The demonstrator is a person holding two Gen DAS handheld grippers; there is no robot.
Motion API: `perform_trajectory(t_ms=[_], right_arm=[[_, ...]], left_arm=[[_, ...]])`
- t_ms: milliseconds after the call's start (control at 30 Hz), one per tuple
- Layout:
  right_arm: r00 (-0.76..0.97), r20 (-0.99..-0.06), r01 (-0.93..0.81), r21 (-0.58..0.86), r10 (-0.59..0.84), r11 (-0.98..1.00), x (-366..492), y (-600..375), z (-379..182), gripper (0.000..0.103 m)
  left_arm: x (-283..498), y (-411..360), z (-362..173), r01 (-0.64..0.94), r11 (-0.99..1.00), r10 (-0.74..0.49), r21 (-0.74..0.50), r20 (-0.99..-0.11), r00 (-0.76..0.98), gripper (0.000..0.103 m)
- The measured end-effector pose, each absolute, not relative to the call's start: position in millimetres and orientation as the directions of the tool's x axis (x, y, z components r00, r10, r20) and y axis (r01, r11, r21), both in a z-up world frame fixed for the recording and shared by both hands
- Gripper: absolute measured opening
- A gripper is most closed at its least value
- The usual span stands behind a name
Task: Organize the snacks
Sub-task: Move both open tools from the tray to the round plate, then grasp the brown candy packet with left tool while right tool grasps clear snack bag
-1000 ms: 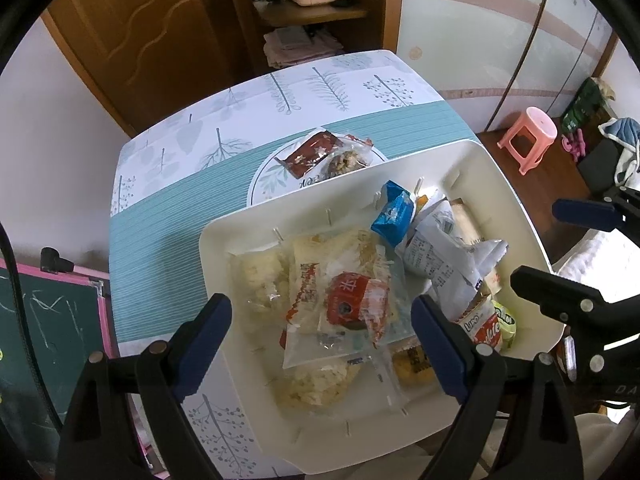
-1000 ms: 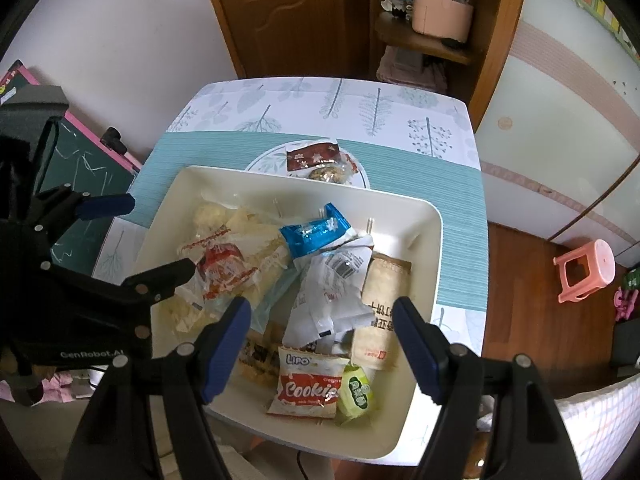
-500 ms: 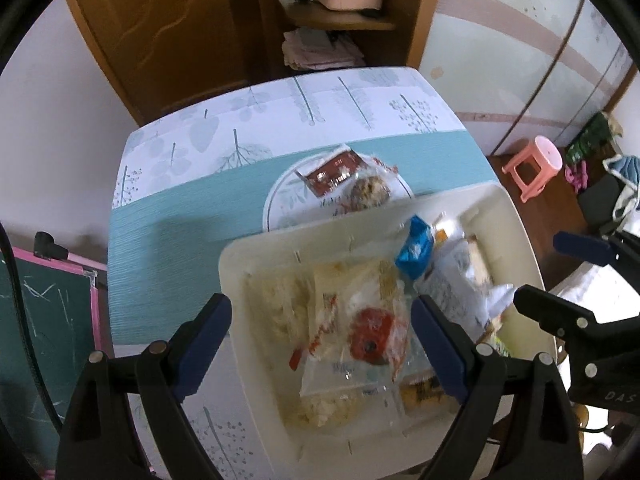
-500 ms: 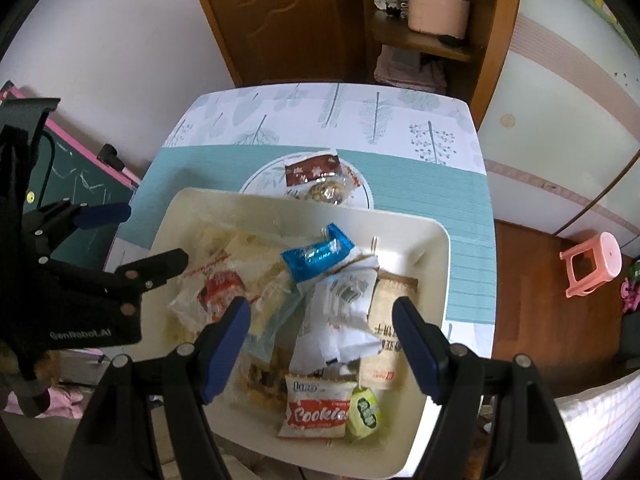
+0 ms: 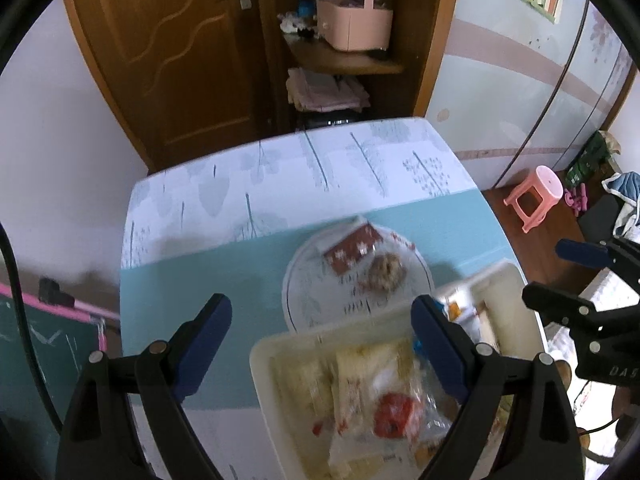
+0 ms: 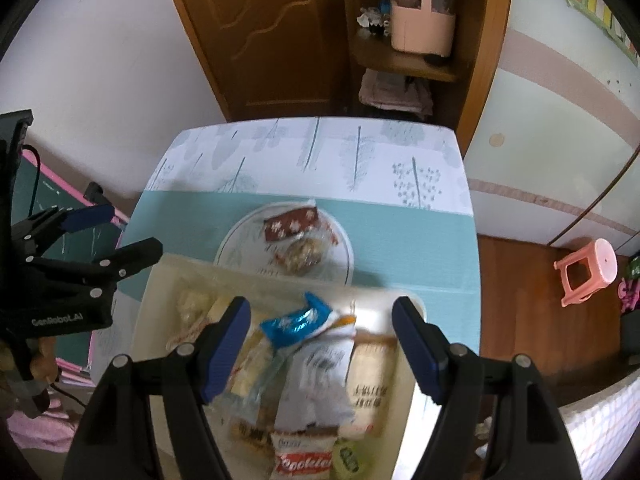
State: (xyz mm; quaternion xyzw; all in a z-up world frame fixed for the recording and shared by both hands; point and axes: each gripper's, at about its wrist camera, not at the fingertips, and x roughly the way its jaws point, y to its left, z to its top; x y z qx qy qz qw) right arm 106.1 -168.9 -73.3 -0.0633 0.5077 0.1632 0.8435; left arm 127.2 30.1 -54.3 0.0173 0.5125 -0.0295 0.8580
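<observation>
Two grippers above a table [image 6: 400, 240] with a teal band and a tree-print cloth. Left gripper [image 5: 322, 340]: jaws wide apart, nothing between the pads, poised over the tray's far left corner and the teal band. Right gripper [image 6: 322, 340]: jaws likewise apart and empty, poised over the tray's middle.

Tray [image 6: 156, 300]: cream, rectangular, at the table's near edge, heaped with snacks. Among them: blue packet [image 6: 294, 324] near the far wall; white printed bag [image 6: 320, 376] just below it; beige packet [image 6: 370, 380] to its right; "Cookies" pack [image 6: 306, 456] and green sweet [image 6: 350, 456] at the near edge; clear pouch with a red disc [image 5: 394, 416] on the left side.

Plate [image 6: 236, 244]: round, white, just beyond the tray, on the teal band; bearing a dark red packet [image 6: 290, 224] and, touching it, a clear-wrapped brown biscuit [image 6: 304, 256].

Background: wooden door [image 6: 276, 36], shelf with pink basket [image 6: 422, 28], pink stool [image 6: 588, 272] on the floor. Blur across the near objects.
</observation>
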Motion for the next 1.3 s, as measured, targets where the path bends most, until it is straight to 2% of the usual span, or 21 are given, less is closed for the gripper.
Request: perform_trajectory(t_ms=[267, 433, 633, 933, 1033, 1233, 1300], right_arm=[[0.463, -0.866, -0.328, 0.032, 0.190, 0.944, 159.0, -175.9, -64.0, 0.074], [0.432, -0.876, -0.334, 0.064, 0.213, 0.940, 198.4, -174.5, -73.6, 0.074], [0.291, -0.922, -0.280, 0.174, 0.257, 0.944, 243.4, -173.0, -118.0, 0.074], [0.080, -0.954, -0.137, 0.277, 0.289, 0.951, 252.7, -174.0, -195.6, 0.071], [0.046, -0.956, -0.113, 0.284, 0.290, 0.952, 251.7, -175.4, -209.1, 0.067], [0.003, -0.951, -0.051, 0.310, 0.310, 0.949, 248.4, -184.8, -223.8, 0.066], [-0.004, -0.951, -0.043, 0.309, 0.309, 0.950, 247.7, -186.0, -226.6, 0.066]], left_arm=[[177.3, 33.6, -45.7, 0.096, 0.995, -0.028, 0.028, -0.846, 0.532, 0.091], [212.9, 37.7, -71.7, 0.136, 0.991, -0.062, 0.002, -0.884, 0.464, 0.092], [243.9, 22.4, -124.2, 0.268, 0.961, -0.038, 0.061, -0.936, 0.350, 0.092], [276.7, -7.7, -192.5, 0.427, 0.903, -0.052, 0.041, -0.978, 0.204, 0.092], [284.5, -17.1, -206.8, 0.476, 0.878, -0.039, 0.054, -0.982, 0.183, 0.092], [294.4, -35.0, -225.7, 0.528, 0.848, -0.043, 0.042, -0.988, 0.148, 0.090], [296.8, -39.5, -233.2, 0.538, 0.842, -0.048, 0.030, -0.990, 0.131, 0.084]])
